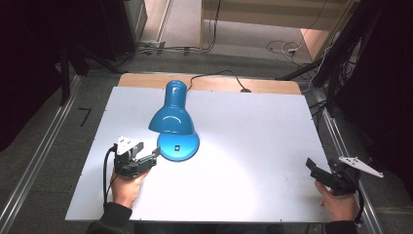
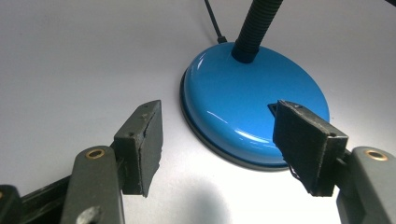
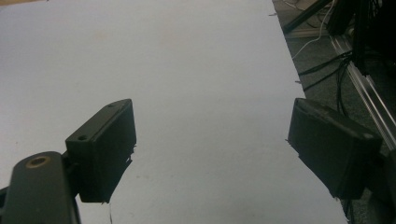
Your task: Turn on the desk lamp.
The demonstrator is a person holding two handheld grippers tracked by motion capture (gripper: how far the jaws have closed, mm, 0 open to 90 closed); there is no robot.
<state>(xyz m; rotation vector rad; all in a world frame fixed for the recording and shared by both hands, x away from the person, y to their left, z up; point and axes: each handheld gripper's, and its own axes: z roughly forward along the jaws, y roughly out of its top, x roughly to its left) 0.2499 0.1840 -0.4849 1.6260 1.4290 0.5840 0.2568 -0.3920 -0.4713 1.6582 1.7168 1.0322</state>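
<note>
A blue desk lamp (image 1: 172, 117) stands left of the middle of the white table (image 1: 243, 146), its shade tilted over its round base (image 1: 179, 145). The base carries a small black switch (image 1: 177, 146). A black ribbed neck (image 2: 254, 25) rises from the base (image 2: 243, 107) in the left gripper view. My left gripper (image 1: 148, 152) is open just left of the base, one jaw beside its rim and the other over its near edge, holding nothing (image 2: 217, 149). My right gripper (image 1: 311, 166) is open and empty at the table's right front edge (image 3: 210, 149).
The lamp's black cable (image 1: 214, 74) runs to the table's far edge. Metal rails (image 1: 39, 151) flank the table on the floor, and cables (image 3: 327, 65) lie beyond the right edge. Dark equipment stands at the back left and right.
</note>
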